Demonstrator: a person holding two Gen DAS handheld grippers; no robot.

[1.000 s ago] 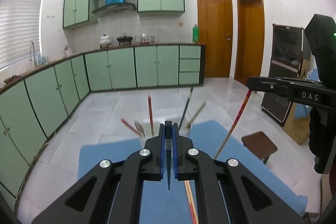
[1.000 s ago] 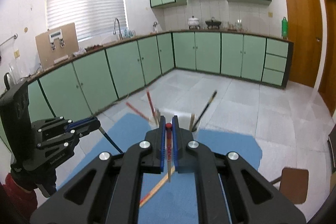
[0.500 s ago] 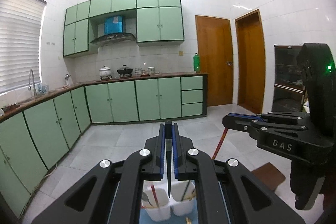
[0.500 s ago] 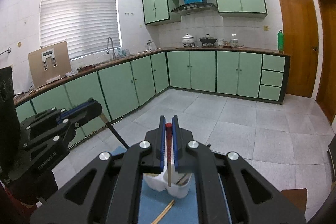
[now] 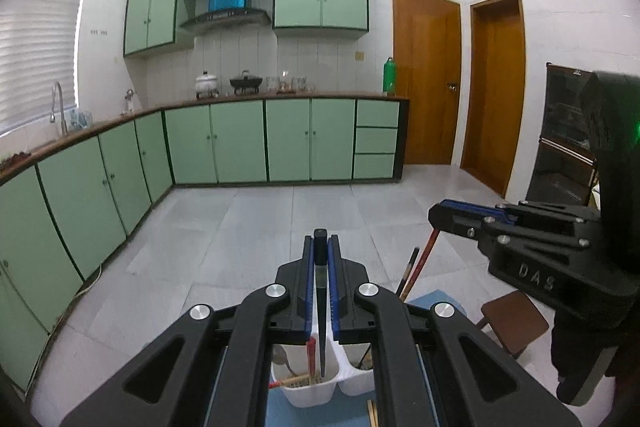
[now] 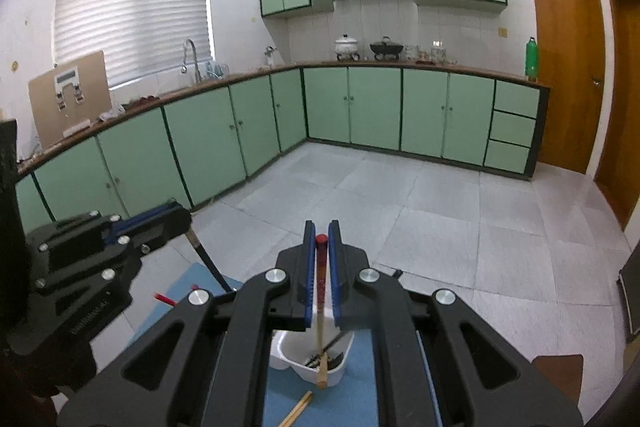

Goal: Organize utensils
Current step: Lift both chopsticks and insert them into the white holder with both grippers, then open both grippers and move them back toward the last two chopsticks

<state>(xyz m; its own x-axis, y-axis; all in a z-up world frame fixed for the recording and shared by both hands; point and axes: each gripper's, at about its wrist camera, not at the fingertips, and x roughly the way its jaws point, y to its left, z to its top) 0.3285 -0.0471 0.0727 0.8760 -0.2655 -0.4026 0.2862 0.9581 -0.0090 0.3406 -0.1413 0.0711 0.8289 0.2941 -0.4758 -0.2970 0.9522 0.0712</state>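
Note:
My left gripper [image 5: 320, 251] is shut on a black chopstick [image 5: 321, 311] that hangs down into the left compartment of a white utensil holder [image 5: 308, 393]. My right gripper [image 6: 321, 239] is shut on a red-topped chopstick [image 6: 320, 315] whose lower end hangs in front of the holder's [image 6: 308, 367] near rim. The holder stands on a blue mat [image 6: 352, 399] and holds a spoon, red chopsticks and dark chopsticks. Each gripper shows in the other's view, the right one [image 5: 444, 217] and the left one [image 6: 176, 215].
A loose wooden chopstick [image 6: 298, 407] lies on the mat in front of the holder. A small brown stool [image 5: 514, 323] stands to the right on the tiled floor. Green cabinets [image 5: 288, 139] line the far wall and left side.
Both grippers rose and tilted up from the mat, each carrying its chopstick. They now hold the chopsticks upright at the holder, which has come into view below the fingers.

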